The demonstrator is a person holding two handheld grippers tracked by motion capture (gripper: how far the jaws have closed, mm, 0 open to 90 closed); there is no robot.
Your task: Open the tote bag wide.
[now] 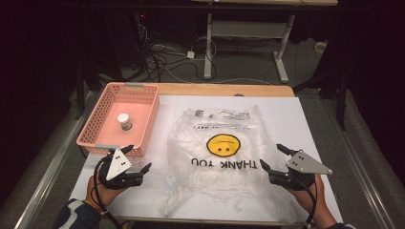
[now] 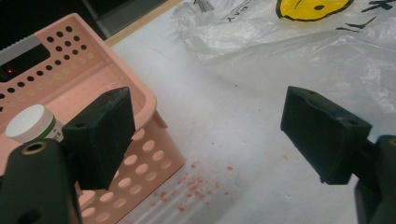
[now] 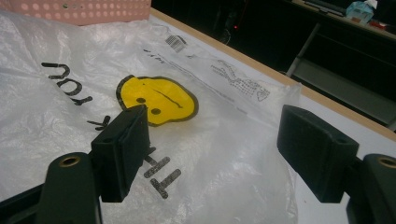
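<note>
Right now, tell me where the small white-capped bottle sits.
In the high view the small white-capped bottle stands upright inside the pink basket at the table's left, beyond the left gripper.

Both forearms come in from the near edge, each hand wrapped around its tool. The left gripper (image 1: 138, 159) points inward toward the right, jaws spread wide and empty. The right gripper (image 1: 272, 157) points inward toward the left, its jaws likewise parted with nothing between them.
</note>
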